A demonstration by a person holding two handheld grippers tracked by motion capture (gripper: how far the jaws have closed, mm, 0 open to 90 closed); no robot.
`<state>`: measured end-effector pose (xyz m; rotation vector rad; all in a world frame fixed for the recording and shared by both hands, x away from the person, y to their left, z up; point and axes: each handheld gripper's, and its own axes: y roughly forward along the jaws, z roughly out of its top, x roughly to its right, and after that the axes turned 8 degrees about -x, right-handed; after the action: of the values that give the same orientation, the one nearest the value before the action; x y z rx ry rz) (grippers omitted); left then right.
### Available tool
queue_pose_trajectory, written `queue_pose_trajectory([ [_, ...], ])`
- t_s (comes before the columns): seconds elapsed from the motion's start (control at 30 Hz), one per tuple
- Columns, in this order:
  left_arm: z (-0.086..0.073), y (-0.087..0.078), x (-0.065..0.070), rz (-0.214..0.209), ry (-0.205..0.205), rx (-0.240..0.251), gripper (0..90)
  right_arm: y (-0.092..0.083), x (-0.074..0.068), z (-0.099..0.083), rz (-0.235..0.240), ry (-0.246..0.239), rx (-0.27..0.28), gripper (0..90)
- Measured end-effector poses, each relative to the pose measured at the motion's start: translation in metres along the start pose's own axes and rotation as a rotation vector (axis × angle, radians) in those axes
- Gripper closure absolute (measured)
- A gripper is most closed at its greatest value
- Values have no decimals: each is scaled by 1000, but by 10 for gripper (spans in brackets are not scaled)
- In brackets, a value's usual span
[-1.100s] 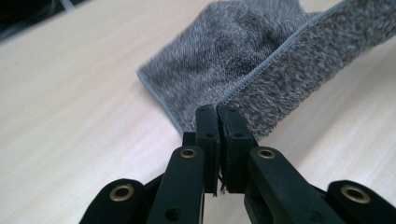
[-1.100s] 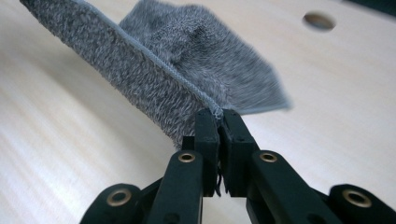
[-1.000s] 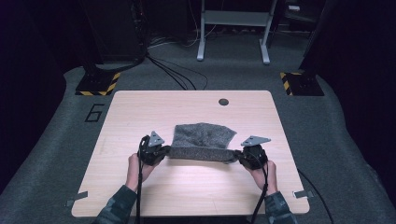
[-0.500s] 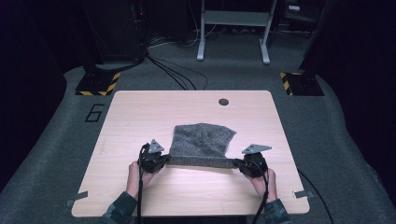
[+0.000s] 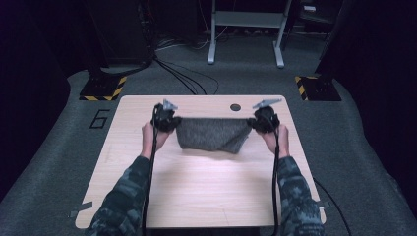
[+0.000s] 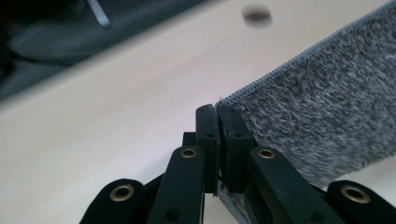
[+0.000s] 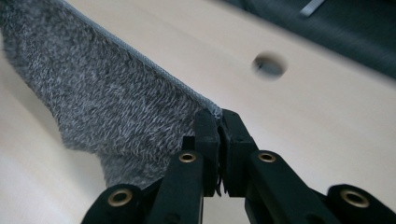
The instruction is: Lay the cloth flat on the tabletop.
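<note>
Moved: both hands carried grey fluffy towel (image 5: 212, 133) up and toward far edge of pale wooden counter (image 5: 196, 196).
Grip: left hand-held gripper (image 5: 166, 121) and right hand-held gripper (image 5: 263, 121) each clamped on a top corner.
Done: towel lifted, stretched.
Left: fold or lay down, likely.

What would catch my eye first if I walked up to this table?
Most striking is the grey fuzzy cloth stretched in the air over the far half of the wooden table. The left gripper and the right gripper each pinch one top corner, jaws shut tight. Beyond it, a round hole sits near the table's far edge.
</note>
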<state>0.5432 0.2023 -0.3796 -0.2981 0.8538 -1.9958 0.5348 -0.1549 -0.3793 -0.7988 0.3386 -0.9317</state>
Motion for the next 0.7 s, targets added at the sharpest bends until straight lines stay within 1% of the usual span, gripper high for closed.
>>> queue_pose_trajectory([
  [0.03, 12, -13, 0, 17, 13, 32, 877, -11, 2, 11, -18, -9, 31, 870],
  [0.07, 21, -26, 2, 47, 41, 66, 877, -23, 3, 21, -35, -23, 66, 870],
  [0.1, 26, -39, 5, 58, 58, 99, 877, -51, 0, 32, -63, -52, 136, 869],
  [0.13, 29, -51, 8, 72, 79, 123, 877, -51, 0, 32, -63, -52, 136, 869],
  [0.17, 27, -62, 12, 77, 98, 137, 876, -77, -7, 32, -67, -75, 195, 868],
  [0.2, 23, -69, 17, 74, 113, 148, 876, -77, -7, 32, -67, -75, 195, 868],
  [0.23, 17, -73, 22, 76, 126, 155, 876, -87, -12, 28, -64, -77, 214, 867],
  [0.27, -1, -79, 32, 62, 145, 155, 876, -97, -23, 12, -50, -99, 225, 865],
  [0.3, -1, -79, 32, 62, 145, 155, 875, -99, -30, 2, -47, -114, 216, 864],
  [0.33, -25, -78, 41, 28, 153, 135, 875, -98, -36, -10, -38, -123, 202, 864],
  [0.37, -25, -78, 41, 28, 153, 135, 874, -95, -42, -23, -25, -126, 181, 863],
  [0.4, -38, -76, 46, 10, 161, 115, 873, -90, -47, -37, -10, -133, 157, 863],
  [0.43, -52, -72, 51, -9, 161, 98, 873, -90, -47, -37, -10, -133, 157, 863],
  [0.47, -65, -69, 56, -28, 165, 77, 872, -78, -56, -65, 21, -128, 109, 862],
  [0.5, -92, -60, 67, -68, 151, 33, 871, -71, -60, -79, 49, -122, 83, 861],
  [0.53, -92, -60, 67, -68, 151, 33, 869, -63, -64, -92, 66, -117, 64, 860],
  [0.57, -104, -56, 72, -92, 142, 11, 868, -56, -68, -104, 84, -102, 35, 858],
  [0.6, -126, -47, 81, -124, 135, -34, 866, -49, -72, -116, 106, -88, 18, 855],
  [0.63, -126, -47, 81, -124, 135, -34, 862, -49, -72, -116, 106, -88, 18, 855],
  [0.67, -136, -44, 85, -141, 125, -52, 858, -38, -79, -137, 137, -68, -17, 847],
  [0.7, -144, -40, 88, -154, 121, -64, 858, -38, -79, -137, 137, -68, -17, 847],
])
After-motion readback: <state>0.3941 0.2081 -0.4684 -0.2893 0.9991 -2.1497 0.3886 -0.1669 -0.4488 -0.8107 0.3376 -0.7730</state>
